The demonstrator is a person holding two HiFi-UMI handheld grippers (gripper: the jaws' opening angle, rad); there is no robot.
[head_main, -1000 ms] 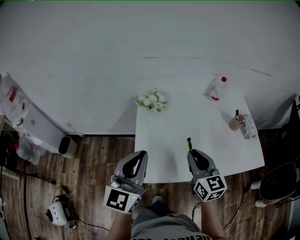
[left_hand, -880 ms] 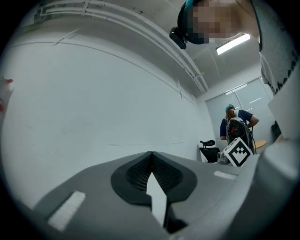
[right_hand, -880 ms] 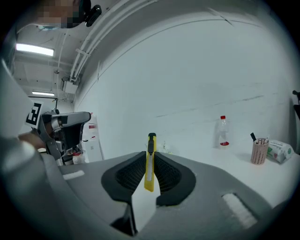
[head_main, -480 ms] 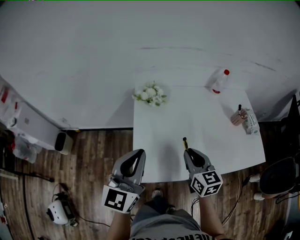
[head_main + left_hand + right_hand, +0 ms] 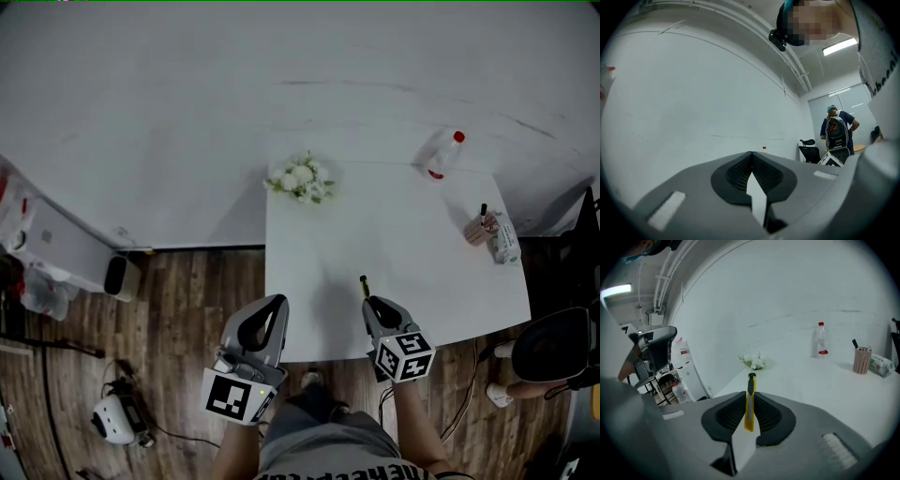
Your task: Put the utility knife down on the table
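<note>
far out to the left of the left hand-held gripper [image 5: 270, 309], a small white machine [image 5: 112, 419] is sitting on the wooden floor [image 5: 187, 300]. the left hand-held gripper is hanging just off the near left corner of the white desk [image 5: 422, 272], and its own view is showing the jaws pressed together at the tips, gripping nothing. well ahead of it and slightly to its right, a bunch of white flowers [image 5: 302, 178] is sitting at the desk's far left corner. to the right of the left one, the right hand-held gripper [image 5: 371, 303] is hovering over the desk's near edge and clamping the utility knife [image 5: 749, 401] between its jaws. the yellow knife is standing on its narrow edge, with its black end poking forward past the jaw tips and pointing roughly toward the flowers. whether the knife is touching the desk top is not showing in any view. far ahead of the right hand-held gripper and to its right, a clear bottle [image 5: 439, 161] with a red cap [image 5: 458, 137] is standing near the desk's far edge. further right and nearer, a brown cup [image 5: 478, 231] is holding a black pen [image 5: 483, 211], and a white packet [image 5: 504, 242] is lying just beside it at the desk's right edge. beyond that edge, to the right of the right hand-held gripper, a black chair [image 5: 553, 354] is standing on the floor.
</note>
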